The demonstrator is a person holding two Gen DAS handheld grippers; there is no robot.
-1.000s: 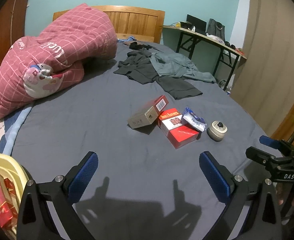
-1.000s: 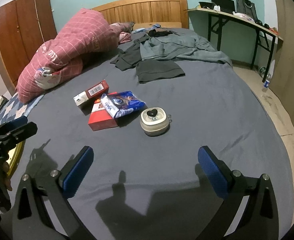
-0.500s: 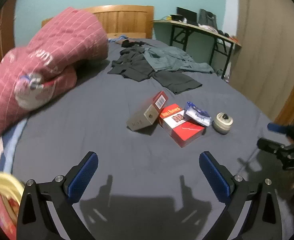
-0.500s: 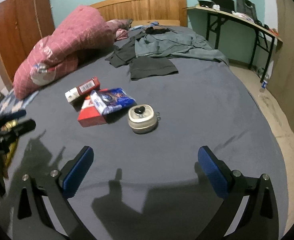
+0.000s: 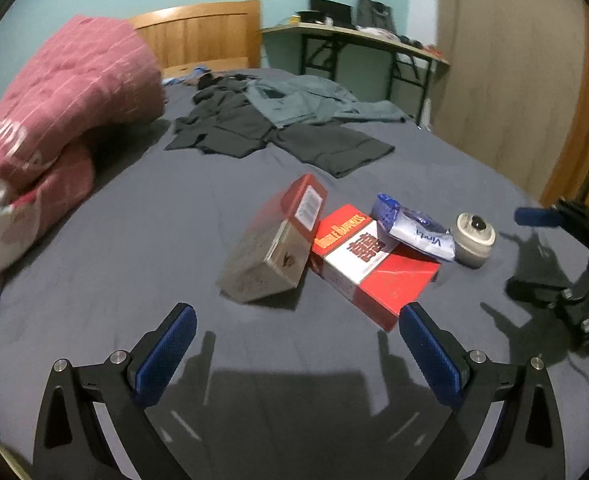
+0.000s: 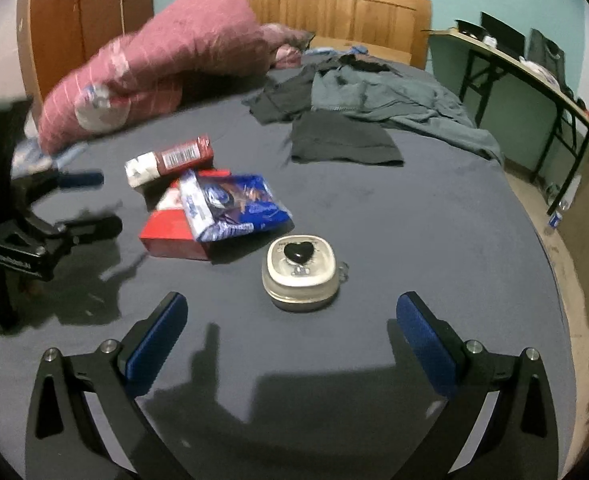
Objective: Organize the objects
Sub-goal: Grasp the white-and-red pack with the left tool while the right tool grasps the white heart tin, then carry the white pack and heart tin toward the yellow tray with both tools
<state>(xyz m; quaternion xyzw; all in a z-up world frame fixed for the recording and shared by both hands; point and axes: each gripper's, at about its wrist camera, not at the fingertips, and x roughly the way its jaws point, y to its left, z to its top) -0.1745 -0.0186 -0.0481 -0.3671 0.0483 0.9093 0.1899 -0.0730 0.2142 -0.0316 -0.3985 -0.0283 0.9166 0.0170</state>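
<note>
On the grey bed sheet lie a red-and-tan carton, a flat red box, a blue-and-white tissue pack on it, and a cream round case with a black heart. My left gripper is open and empty just in front of the two boxes. My right gripper is open and empty just in front of the cream case. The right wrist view also shows the tissue pack, the red box, the carton and the left gripper.
A pink quilt is piled at the left. Dark and grey clothes lie toward the wooden headboard. A desk stands past the bed's right side. The right gripper shows at the right edge.
Both grippers have moved forward toward the objects, the left swinging right so the yellow basket has left its view. Both stay open.
</note>
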